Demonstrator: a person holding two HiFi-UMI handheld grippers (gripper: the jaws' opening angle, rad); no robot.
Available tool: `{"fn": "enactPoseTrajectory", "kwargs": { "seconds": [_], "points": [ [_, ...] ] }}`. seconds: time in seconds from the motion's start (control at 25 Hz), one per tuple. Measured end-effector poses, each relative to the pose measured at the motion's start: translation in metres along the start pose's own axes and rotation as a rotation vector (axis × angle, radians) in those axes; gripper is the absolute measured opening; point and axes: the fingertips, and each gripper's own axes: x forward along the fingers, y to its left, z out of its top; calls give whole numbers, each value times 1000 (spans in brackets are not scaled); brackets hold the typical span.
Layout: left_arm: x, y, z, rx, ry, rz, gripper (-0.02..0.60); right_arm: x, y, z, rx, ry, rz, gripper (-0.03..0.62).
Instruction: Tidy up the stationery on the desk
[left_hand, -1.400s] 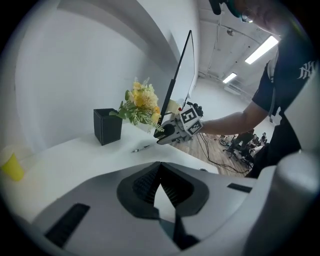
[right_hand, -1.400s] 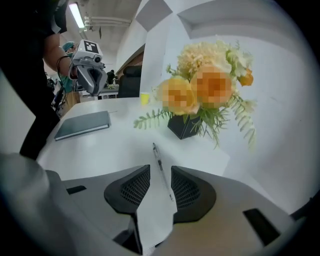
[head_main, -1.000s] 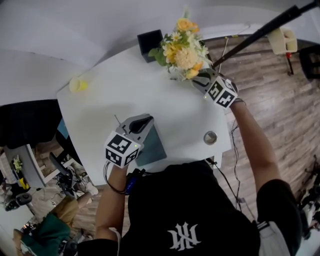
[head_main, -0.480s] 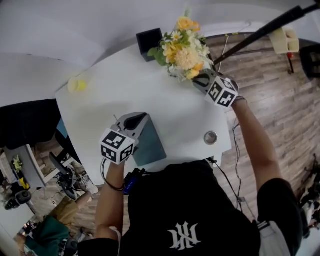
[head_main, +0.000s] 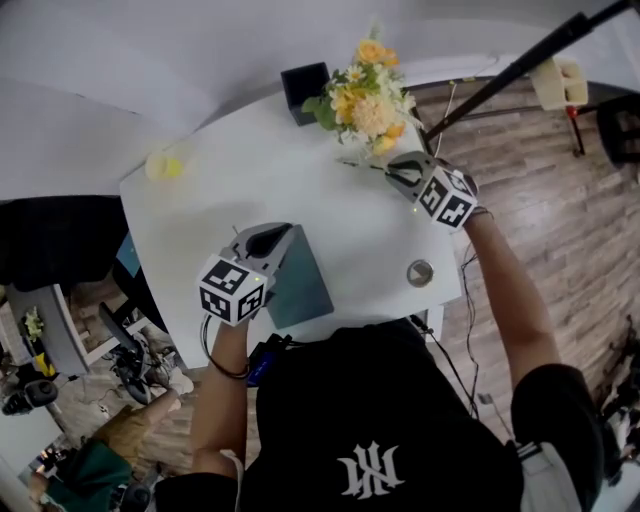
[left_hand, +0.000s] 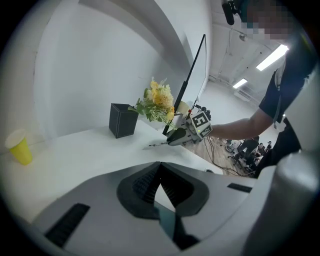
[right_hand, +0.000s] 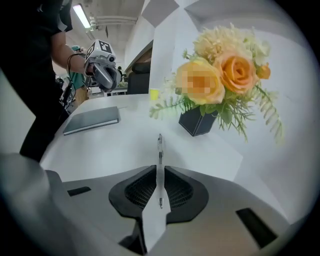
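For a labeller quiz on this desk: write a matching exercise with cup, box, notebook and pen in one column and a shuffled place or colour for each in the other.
1 cup
2 box
3 notebook
4 pen

A between the right gripper jaws
B yellow, far left corner of the desk
C black, beside the flowers
D dark teal, at the desk's near edge

Pairs: 1-B, 2-C, 3-D, 4-A

The right gripper's jaws have just been closing, with the pen between them.

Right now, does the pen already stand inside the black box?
No, the pen is clamped in the right gripper, whose jaws have just been closing on it, short of the black box.
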Motion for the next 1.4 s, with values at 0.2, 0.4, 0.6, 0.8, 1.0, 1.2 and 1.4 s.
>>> {"fn": "enactPoseTrajectory", "kwargs": {
  "seconds": [0.2, 0.4, 0.6, 0.8, 1.0, 1.2, 1.4],
  "points": [
    [-18, -5, -4, 22, -17, 21, 2, -15, 28, 13, 44, -52, 5, 71],
    [-42, -9, -14, 22, -41, 38, 3, -26, 63, 27, 148, -127, 5, 71],
    [-69, -7, -27, 16, -70, 48, 2, -37, 89, 46, 294, -187, -43, 69],
    [-96, -3, -44, 13, -83, 41, 2, -43, 115, 56, 465, -224, -93, 69],
    [-126, -2, -59, 18, -102, 29, 2, -38, 141, 63, 614, -212, -145, 69],
    [-146, 3, -81, -3, -115, 16, 2, -26, 167, 69, 701, -196, -170, 69],
    [-157, 7, -112, -38, -117, -1, 2, -11, 191, 71, 827, -186, -194, 69]
  ]
}}
